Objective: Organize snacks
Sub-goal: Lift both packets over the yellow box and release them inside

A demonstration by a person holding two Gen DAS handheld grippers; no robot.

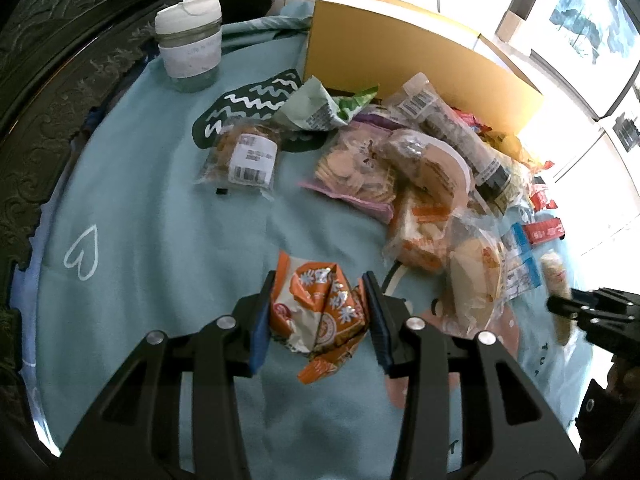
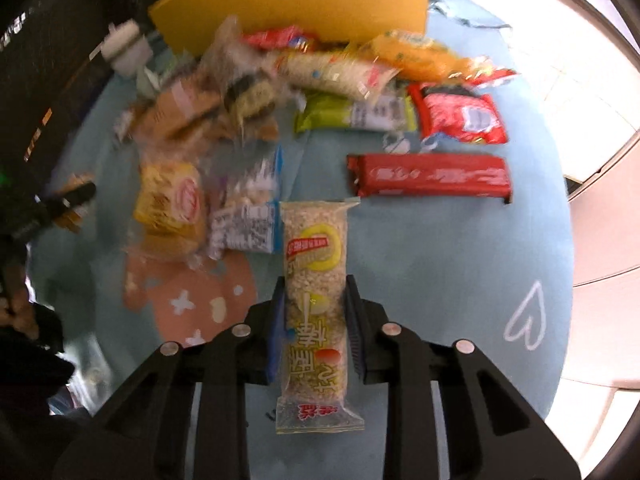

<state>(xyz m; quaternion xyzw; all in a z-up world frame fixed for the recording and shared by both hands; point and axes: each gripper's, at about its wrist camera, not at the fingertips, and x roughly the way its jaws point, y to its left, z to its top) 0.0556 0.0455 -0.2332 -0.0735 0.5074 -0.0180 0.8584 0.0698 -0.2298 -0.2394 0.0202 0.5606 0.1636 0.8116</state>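
My left gripper [image 1: 320, 280] is shut on a crumpled orange and white snack packet [image 1: 320, 316], held just over the light blue cloth [image 1: 160, 220]. In the right wrist view, my right gripper [image 2: 316, 282] is shut on a long clear rice bar packet [image 2: 314, 248] with a yellow and red label. The bar runs lengthwise between the pads and sticks out past both ends. The right gripper [image 1: 560, 304] also shows at the right edge of the left wrist view. A loose heap of snack packets [image 1: 420, 168] lies in front of a yellow box [image 1: 400, 52].
A lidded cup [image 1: 188, 44] stands at the far left by dark carved furniture. A cookie packet [image 1: 244, 156] lies apart from the heap. A long red bar [image 2: 428, 176], a red packet [image 2: 460, 118] and a green bar [image 2: 352, 116] lie to the right.
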